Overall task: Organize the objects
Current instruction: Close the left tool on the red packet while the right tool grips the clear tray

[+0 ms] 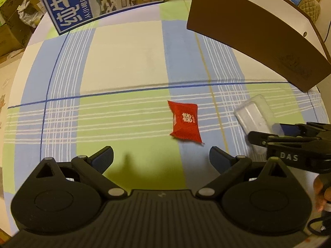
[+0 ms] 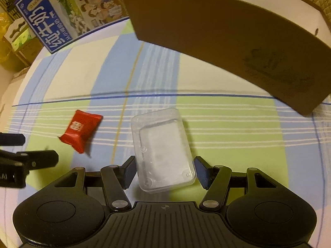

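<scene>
Risk of slick clear rectangular plastic box (image 2: 163, 150) squirting from right gripper (image 2: 163, 171), jaws apart astride it lower centre; left gripper (image 1: 161, 157) agape, empty.

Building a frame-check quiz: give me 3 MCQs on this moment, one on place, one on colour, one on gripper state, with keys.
1. Where does the clear plastic box sit?
A. inside the cardboard box
B. between the right gripper's fingers
C. on top of the milk carton

2. What colour is the small packet on the tablecloth?
A. red
B. yellow
C. black

3. How is the left gripper?
A. shut on the packet
B. shut on the clear box
C. open, holding nothing

Key:
1 B, the right wrist view shows it between the right gripper pads, jaws spread.
2 A, red wrapper with white print.
3 C, its fingers stand wide apart, the packet lying ahead of them.
</scene>
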Tool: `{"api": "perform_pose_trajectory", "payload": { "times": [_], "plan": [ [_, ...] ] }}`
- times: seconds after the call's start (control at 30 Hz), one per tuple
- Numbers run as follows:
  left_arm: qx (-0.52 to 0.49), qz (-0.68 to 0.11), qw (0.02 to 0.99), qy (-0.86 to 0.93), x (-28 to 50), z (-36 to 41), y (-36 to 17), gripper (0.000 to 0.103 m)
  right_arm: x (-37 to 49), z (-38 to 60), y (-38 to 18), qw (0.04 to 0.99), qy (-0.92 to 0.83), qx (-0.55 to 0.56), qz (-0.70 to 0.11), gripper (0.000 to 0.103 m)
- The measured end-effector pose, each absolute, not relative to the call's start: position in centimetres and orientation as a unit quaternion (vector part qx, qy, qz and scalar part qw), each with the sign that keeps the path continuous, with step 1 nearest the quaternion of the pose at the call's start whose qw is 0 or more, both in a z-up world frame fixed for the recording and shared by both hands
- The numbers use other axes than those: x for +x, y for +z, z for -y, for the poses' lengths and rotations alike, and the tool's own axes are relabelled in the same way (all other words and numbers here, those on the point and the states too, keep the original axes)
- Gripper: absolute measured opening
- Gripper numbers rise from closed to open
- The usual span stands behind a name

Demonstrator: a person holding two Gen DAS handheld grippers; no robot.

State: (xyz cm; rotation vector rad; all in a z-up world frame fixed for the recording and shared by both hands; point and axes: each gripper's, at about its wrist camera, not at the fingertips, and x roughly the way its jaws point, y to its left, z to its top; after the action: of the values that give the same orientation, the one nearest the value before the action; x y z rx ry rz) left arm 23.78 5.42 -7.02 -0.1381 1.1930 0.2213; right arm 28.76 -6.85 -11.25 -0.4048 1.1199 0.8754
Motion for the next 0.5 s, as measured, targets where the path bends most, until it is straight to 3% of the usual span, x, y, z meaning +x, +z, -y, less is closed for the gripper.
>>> {"api": "perform_pose_trajectory", "payload": {
  "times": [0.33,0.43,0.5],
  "plan": [
    [-0.042,-0.533,0.843,0.066,26.4,-4.1,-8.8,0.092,31.7,10.6,-11.0,0.762,0.355,-0.167,-0.515,0.058],
    [-0.031,-0.535,0.842,0.059,27.4,-3.8,-9.8,0.084,32.2,11.3,-10.9,0.767,0.347,-0.162,-0.515,0.058],
    [-0.028,-0.543,0.837,0.056,28.0,-3.7,-10.3,0.07,32.4,11.6,-10.8,0.769,0.344,-0.158,-0.515,0.058]
  ]
}}
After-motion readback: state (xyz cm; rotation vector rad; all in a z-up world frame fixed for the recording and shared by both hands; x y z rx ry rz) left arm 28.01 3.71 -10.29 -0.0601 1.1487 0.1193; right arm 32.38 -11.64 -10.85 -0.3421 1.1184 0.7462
